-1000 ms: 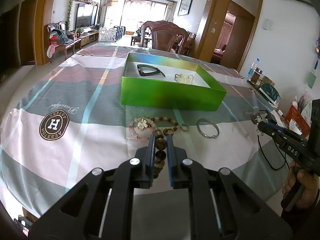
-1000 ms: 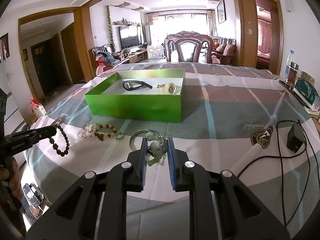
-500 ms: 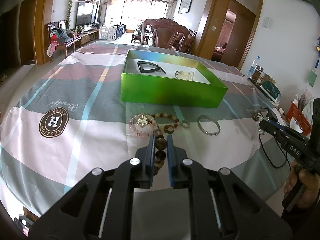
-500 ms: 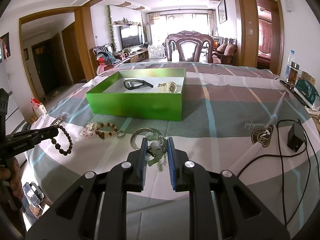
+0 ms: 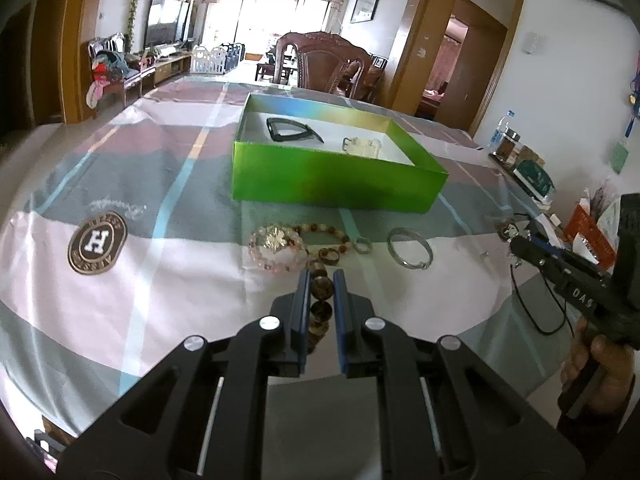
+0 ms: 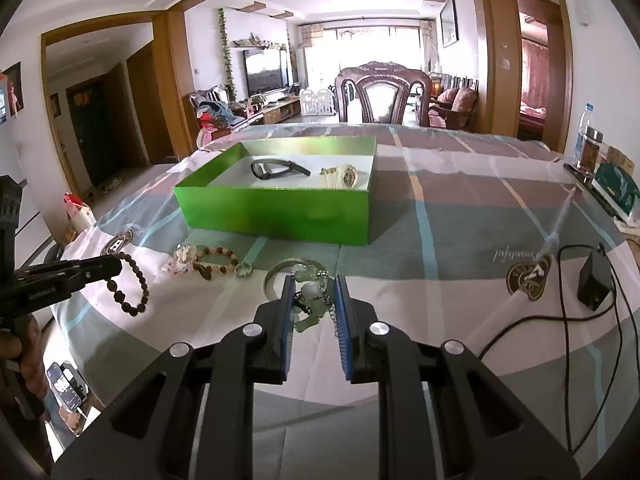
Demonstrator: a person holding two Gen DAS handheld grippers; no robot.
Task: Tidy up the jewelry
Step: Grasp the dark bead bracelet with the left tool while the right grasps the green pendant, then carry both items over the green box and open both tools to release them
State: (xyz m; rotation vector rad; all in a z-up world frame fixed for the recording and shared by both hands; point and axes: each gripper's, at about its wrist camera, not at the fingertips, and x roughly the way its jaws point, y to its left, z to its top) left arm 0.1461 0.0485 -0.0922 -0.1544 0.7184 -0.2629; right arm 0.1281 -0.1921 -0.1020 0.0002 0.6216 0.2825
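In the far green box [image 5: 336,184] lie sunglasses [image 5: 292,130] and a watch [image 5: 362,146]. Left gripper [image 5: 321,280] clamps a dark bead bracelet [image 6: 130,284], right gripper [image 6: 312,292] a jade chain [image 6: 308,296]; near bangle [image 5: 410,248] and pink bracelets [image 5: 278,248] remain.

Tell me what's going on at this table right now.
A person is sorting jewelry with a handheld gripper in each hand. The left gripper is shut on a dark bead bracelet; the right gripper is shut on a pale green charm piece. More bracelets and a silver bangle lie before the green box, which holds a watch.
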